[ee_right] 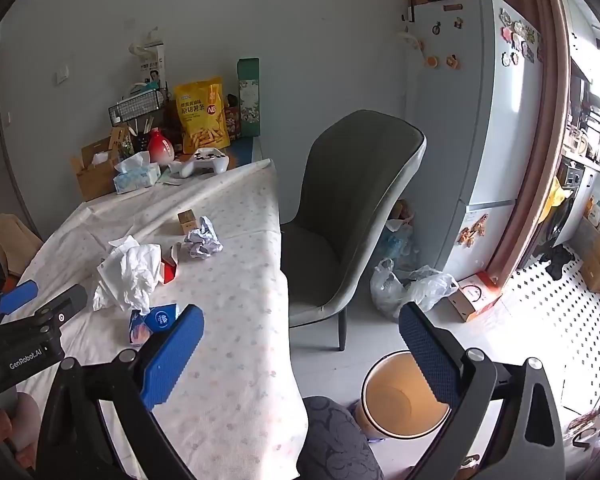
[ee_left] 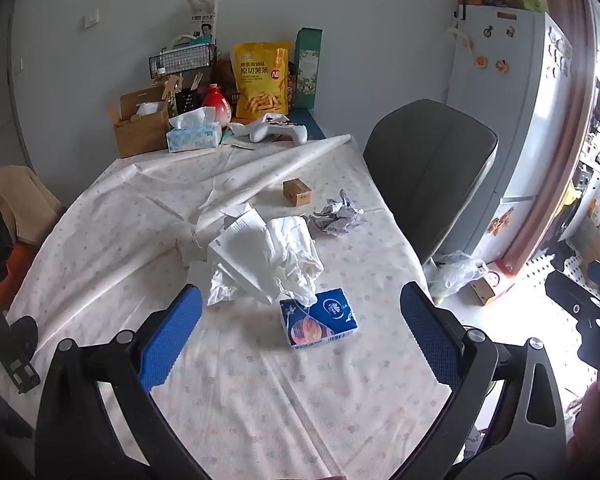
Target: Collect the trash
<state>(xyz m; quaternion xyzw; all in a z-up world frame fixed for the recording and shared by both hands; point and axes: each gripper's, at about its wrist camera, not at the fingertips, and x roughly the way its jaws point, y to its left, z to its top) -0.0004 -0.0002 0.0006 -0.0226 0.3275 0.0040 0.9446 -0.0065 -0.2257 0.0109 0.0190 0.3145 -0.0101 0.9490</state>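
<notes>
Both your claws stood wide apart and empty. The blue tissue pack [ee_left: 319, 317] lay on the table [ee_left: 260, 400] just ahead of your left claw [ee_left: 300, 336], the white wrapper heap [ee_left: 268, 256] beyond it; the bin [ee_right: 400, 400], probably empty, sat below your right claw [ee_right: 300, 344]. Left was nearer.

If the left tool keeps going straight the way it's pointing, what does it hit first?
Probably the blue tissue pack lying on the dotted white tablecloth, roughly centred between the open left tool fingers; depth is hard to judge.
</notes>
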